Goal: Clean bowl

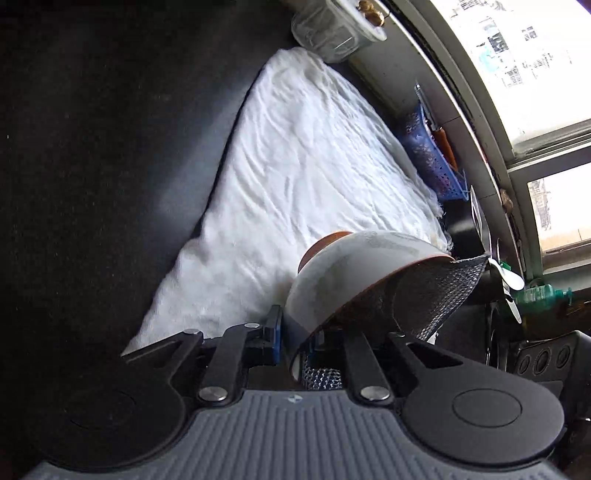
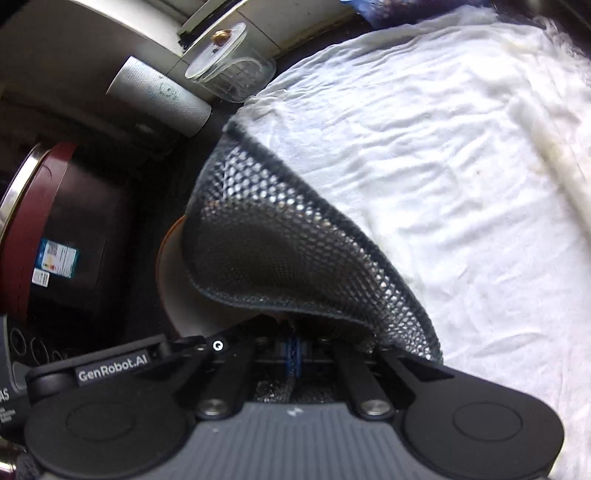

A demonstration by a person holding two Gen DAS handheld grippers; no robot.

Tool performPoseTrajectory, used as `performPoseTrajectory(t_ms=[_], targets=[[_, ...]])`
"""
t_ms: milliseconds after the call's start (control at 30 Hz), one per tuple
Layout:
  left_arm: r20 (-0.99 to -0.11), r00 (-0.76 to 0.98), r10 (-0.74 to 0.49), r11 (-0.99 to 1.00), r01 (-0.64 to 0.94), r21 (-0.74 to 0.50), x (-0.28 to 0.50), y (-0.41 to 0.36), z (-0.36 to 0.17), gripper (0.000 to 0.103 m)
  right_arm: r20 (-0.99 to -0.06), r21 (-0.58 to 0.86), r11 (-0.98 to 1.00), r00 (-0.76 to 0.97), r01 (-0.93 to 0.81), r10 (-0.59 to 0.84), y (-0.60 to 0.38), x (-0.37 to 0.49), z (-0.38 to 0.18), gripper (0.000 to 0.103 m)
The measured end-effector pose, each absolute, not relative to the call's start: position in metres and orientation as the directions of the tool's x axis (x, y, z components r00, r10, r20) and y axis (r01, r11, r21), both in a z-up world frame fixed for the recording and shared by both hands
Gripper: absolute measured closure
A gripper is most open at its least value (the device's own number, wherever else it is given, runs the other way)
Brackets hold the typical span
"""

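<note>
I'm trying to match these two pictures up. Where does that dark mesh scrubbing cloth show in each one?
Left wrist view: the mesh scrubbing cloth sits lower right, draped over the rim of the bowl that the left gripper clamps.
Right wrist view: it fills the centre, pinched in the right gripper, hiding most of the bowl.
Shared landmark: the white towel with the glass jar at its far corner.

White bowl (image 1: 343, 284) w/ brown rim, dark mesh cloth (image 2: 288, 243), white towel (image 2: 443, 166).
</note>
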State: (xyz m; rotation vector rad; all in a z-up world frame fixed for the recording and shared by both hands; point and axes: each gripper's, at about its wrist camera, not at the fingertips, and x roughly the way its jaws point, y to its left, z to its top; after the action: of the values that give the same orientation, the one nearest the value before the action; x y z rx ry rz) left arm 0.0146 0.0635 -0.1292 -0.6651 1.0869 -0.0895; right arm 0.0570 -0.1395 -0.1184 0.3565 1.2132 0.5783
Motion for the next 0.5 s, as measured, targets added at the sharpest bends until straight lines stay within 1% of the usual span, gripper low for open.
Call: performPoseTrajectory(t_ms=[33,67,133,200,267,300,333,400,433,467,500], targets=[[-0.807,0.477,-0.348,0.853,-0.195,-0.483,0.016,0.057,-0.123,0.089,-0.776,0.533,0.809,0.237,-0.249,0.585,-0.138,0.057,-0.117,0.103],[-0.827,0.495,-0.265,0.929,-0.1,-0.357,0.017,0.044,-0.11,0.089,-0.781,0.519,0.812,0.239,-0.267,0.577,-0.136,0.057,-0.116,0.103],[-0.821,0.542,-0.18,0.978,0.01,-0.208,0.014,0.028,-0.092,0.088,-0.791,0.489,0.818,0.243,-0.302,0.562,-0.134,0.057,-0.113,0.103],[-0.807,0.576,-0.129,0.99,0.122,-0.071,0.015,0.013,-0.076,0.088,-0.804,0.433,0.825,0.258,-0.364,0.536,-0.131,0.056,-0.108,0.103],[-0.797,0.597,-0.094,0.978,0.207,0.039,0.016,0.002,-0.073,0.089,-0.819,0.338,0.829,0.294,-0.447,0.492,-0.124,0.052,-0.102,0.103],[-0.791,0.606,-0.087,0.972,0.227,0.067,0.017,-0.001,-0.073,0.096,-0.825,0.29,0.824,0.31,-0.486,0.473,-0.12,0.05,-0.099,0.103],[-0.793,0.601,-0.098,0.971,0.233,0.057,0.018,0.0,-0.074,0.095,-0.828,0.252,0.82,0.325,-0.514,0.458,-0.117,0.048,-0.097,0.103],[-0.791,0.592,-0.155,0.981,0.189,-0.05,0.023,0.014,-0.074,0.095,-0.828,0.177,0.81,0.36,-0.559,0.429,-0.113,0.044,-0.093,0.103],[-0.782,0.594,-0.189,0.98,0.168,-0.109,0.024,0.02,-0.076,0.094,-0.828,0.154,0.81,0.373,-0.566,0.418,-0.112,0.044,-0.091,0.102],[-0.765,0.599,-0.237,0.971,0.117,-0.209,0.024,0.031,-0.08,0.094,-0.826,0.132,0.81,0.389,-0.571,0.408,-0.112,0.044,-0.089,0.102],[-0.751,0.604,-0.267,0.958,0.084,-0.273,0.024,0.035,-0.084,0.094,-0.824,0.109,0.811,0.404,-0.575,0.398,-0.113,0.044,-0.088,0.102]])
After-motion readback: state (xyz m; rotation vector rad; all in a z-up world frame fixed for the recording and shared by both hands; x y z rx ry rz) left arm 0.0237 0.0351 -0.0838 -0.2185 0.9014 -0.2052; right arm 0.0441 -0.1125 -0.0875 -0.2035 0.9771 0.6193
